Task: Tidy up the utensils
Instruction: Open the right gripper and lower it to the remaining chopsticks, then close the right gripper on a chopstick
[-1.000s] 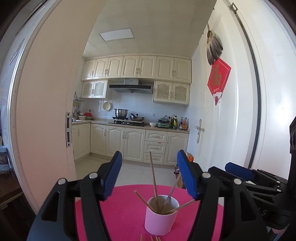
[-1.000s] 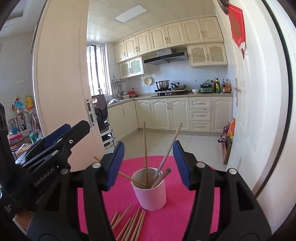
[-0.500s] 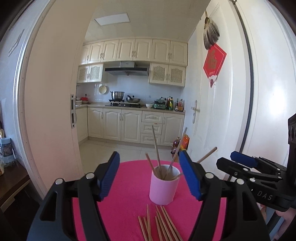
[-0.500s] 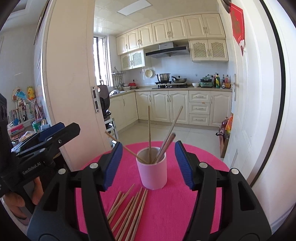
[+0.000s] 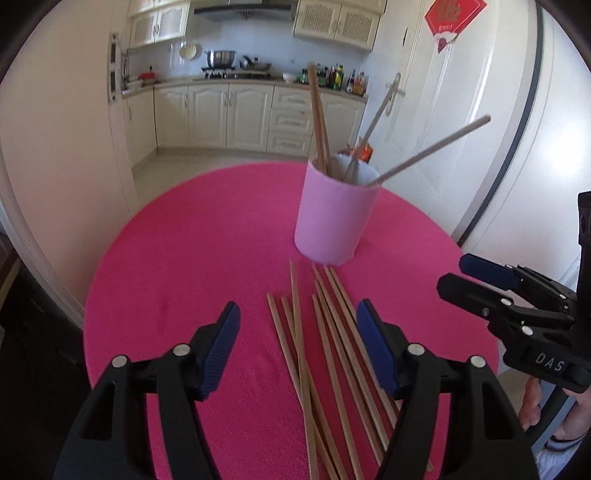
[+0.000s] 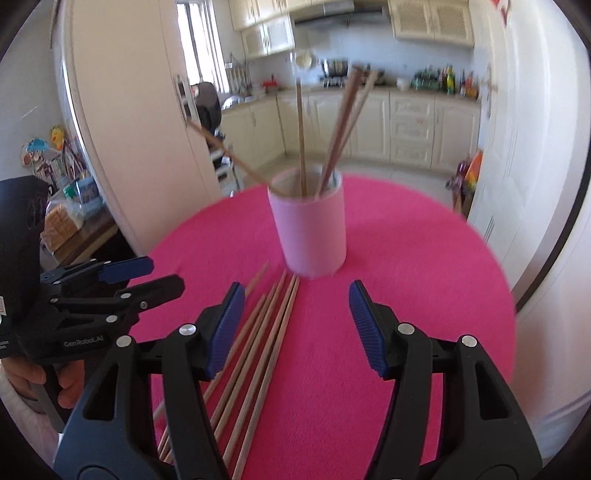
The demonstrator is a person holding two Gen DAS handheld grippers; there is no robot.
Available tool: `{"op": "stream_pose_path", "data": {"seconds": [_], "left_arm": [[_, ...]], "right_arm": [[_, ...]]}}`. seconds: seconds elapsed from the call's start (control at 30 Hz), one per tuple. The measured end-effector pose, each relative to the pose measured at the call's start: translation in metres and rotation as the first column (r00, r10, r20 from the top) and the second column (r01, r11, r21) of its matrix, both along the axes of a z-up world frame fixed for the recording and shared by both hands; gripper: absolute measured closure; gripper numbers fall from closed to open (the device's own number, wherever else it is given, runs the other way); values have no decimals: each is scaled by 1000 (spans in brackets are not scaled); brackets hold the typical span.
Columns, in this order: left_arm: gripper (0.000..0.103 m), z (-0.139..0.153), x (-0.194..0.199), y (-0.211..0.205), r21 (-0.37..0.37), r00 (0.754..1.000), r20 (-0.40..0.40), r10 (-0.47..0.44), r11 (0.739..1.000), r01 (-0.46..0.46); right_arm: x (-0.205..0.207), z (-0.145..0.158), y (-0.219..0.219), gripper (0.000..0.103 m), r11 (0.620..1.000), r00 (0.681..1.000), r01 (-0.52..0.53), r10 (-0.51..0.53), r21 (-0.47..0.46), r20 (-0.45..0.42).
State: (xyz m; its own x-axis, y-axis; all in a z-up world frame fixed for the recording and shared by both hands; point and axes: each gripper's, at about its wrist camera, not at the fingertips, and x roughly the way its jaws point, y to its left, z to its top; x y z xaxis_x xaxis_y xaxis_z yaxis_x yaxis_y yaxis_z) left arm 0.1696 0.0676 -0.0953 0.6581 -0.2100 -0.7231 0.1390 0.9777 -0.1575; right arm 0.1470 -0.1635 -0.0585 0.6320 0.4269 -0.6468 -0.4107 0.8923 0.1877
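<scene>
Left wrist view. The left gripper (image 5: 297, 341) fills the lower part of the frame, its blue-padded fingers (image 5: 221, 345) spread wide and grasping nothing. Between and below them a loose bundle of wooden chopsticks (image 5: 321, 350) lies flat on the round pink tablecloth (image 5: 192, 251), fanning from the lower centre up toward the middle of the frame. Just above the bundle's far tips stands a pink cup (image 5: 334, 218), upright, right of centre. Several chopsticks in the cup (image 5: 319, 122) lean outward, one slanting far to the upper right. The right gripper (image 5: 461, 275) enters from the right edge at mid-height, seen side-on, its jaws apart and empty, above the cloth's right margin. Kitchen cabinets (image 5: 236, 114) occupy the upper centre; a white door (image 5: 461, 110) with a red hanging ornament (image 5: 452, 16) stands at upper right.

Right wrist view. The right gripper (image 6: 295, 325) occupies the lower frame, fingers parted and holding nothing. The loose chopsticks (image 6: 258, 347) lie on the tablecloth (image 6: 424, 266) at lower centre-left, partly passing under the left-hand finger (image 6: 225, 326). The cup (image 6: 308, 232) stands upright at centre, just above their tips, with its chopsticks (image 6: 301, 133) rising into the upper centre. The left gripper (image 6: 155, 277) appears at the left edge, jaws apart and empty, gripped by a hand (image 6: 40, 380) at lower left.
</scene>
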Motion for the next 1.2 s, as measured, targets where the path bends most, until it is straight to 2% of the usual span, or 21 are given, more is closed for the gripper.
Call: {"op": "stream_pose_path", "data": {"seconds": [0.07,0.17,0.27,0.3,0.4,0.7,0.83,1.2], "left_arm": [[64,-19,9,-3,-10,996,-92,-21,1000,20],[75,-42,23,-8,15,982,-188,-22,1000,26],[85,-59,28,-10,17,970,-244,-19,1000,23],[92,-61,29,-10,19,970,-243,-13,1000,18],[96,-64,33,-8,9,966,-259,-8,1000,10],[96,-60,26,1,-37,969,-249,4,999,-14],[96,-50,21,4,-31,973,-229,9,999,-16],[96,-40,18,11,-31,976,-216,40,998,-48]], "right_arm": [[3,-12,2,45,1000,999,-4,3,-10,-45],[9,-25,7,45,1000,994,-18,16,-23,-104],[15,-35,12,45,999,988,-39,33,-36,-154],[17,-37,13,47,998,984,-51,44,-32,-173],[20,-48,18,69,996,971,-82,72,-37,-226],[28,-61,25,71,993,945,-114,96,-39,-311],[32,-64,35,74,988,938,-128,90,-91,-335],[35,-66,59,84,956,943,-152,64,-252,-328]]}}
